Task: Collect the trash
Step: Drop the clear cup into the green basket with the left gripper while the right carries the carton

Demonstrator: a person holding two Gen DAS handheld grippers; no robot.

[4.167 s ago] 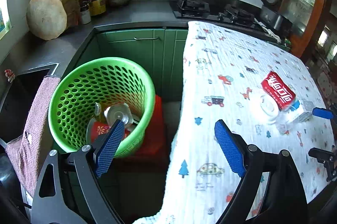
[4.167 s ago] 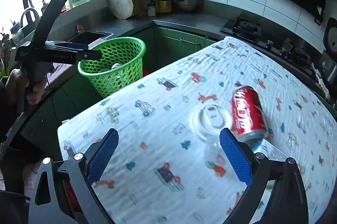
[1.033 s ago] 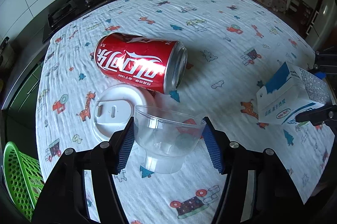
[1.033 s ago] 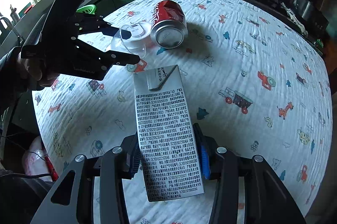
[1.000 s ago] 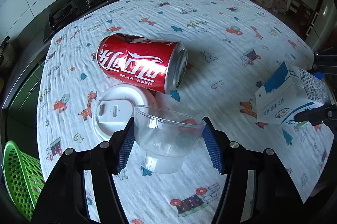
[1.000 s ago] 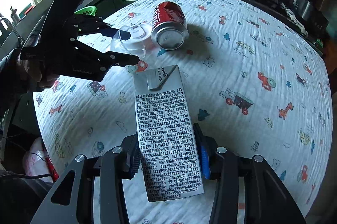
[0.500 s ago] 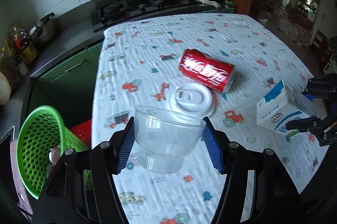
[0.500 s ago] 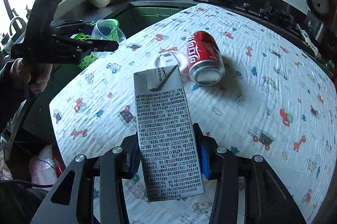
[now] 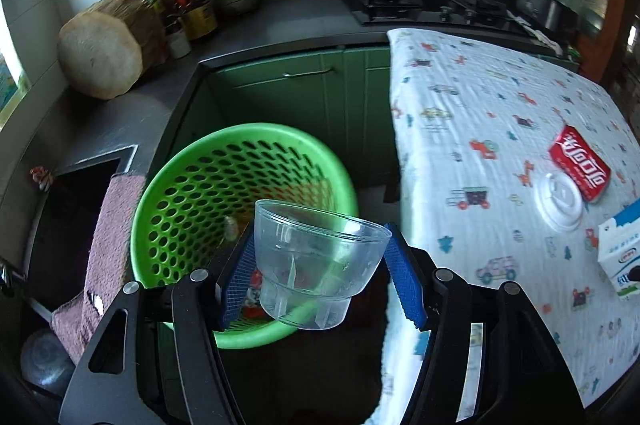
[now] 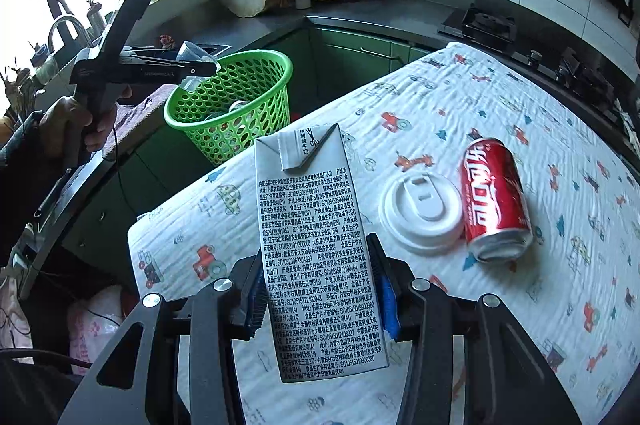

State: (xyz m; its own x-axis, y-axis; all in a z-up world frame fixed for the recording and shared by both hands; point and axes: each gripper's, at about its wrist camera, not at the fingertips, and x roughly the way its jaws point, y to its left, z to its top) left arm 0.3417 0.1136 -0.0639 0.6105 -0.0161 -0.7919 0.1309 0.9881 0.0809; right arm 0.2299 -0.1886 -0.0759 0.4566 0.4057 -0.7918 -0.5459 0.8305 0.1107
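The table [image 10: 500, 97] with its cartoon-print cloth fills the right half of the right wrist view, its near-left edge running diagonally past the dark gap in front of the green cabinets [image 9: 304, 97]. In that gap, at centre left of the left wrist view, stands the green basket [image 9: 168, 185], its rim just beside the counter edge and near the table's edge, with some trash already lying inside. The left gripper [image 9: 320, 265] pinches a clear plastic cup [image 9: 316, 261] by its sides, mouth up and tilted, held above the basket's near rim. The right gripper [image 10: 320, 297] clamps a milk carton [image 10: 316, 249] above the table's near edge; dense Chinese print covers its face. At right lie a red Coca-Cola can [image 10: 494, 197] on its side, lettered in Chinese, touching a white lid [image 10: 422, 213]
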